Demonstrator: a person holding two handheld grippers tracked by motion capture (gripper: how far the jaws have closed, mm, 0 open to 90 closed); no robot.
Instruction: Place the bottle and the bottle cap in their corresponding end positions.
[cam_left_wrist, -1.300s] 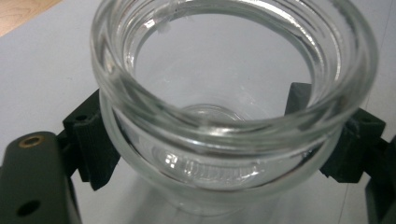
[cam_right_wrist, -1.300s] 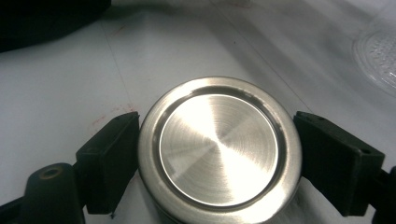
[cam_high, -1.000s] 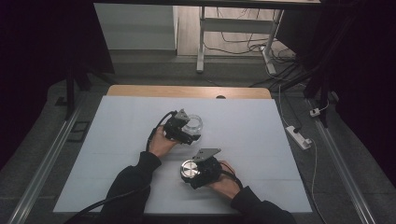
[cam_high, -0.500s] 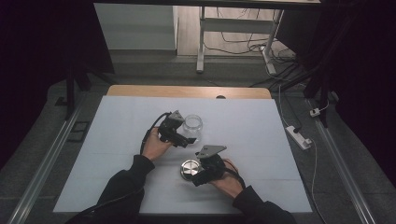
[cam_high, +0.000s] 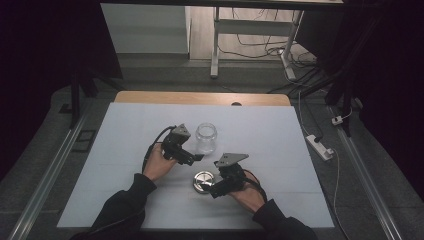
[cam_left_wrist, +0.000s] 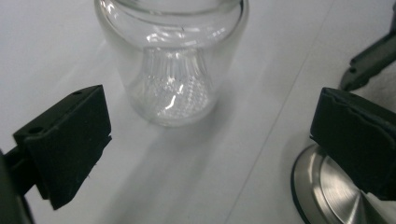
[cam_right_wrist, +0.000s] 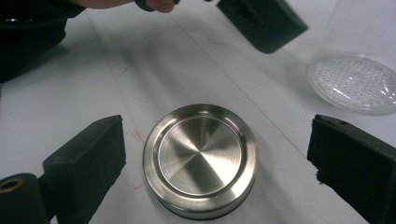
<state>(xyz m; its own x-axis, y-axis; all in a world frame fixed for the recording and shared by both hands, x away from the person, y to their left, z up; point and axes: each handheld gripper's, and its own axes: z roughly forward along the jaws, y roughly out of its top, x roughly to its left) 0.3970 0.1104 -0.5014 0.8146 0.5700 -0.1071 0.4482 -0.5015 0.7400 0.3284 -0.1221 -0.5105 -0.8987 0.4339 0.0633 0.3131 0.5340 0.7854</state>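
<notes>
- Glass jar (cam_high: 205, 138) stands open on the white counter (cam_high: 280, 130); its metal lid (cam_high: 203, 182) lies close by.
- Left claw (cam_left_wrist: 210, 135) has just opened wide, off the jar.
- Right claw (cam_right_wrist: 219, 158) has just opened around the lid, not touching.
- Next, I think, both hands pull away.

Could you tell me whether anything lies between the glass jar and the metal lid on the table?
In the high view, the left gripper reaches in between the glass jar and the metal lid, jaws open and holding nothing. The table beneath is bare.
</notes>
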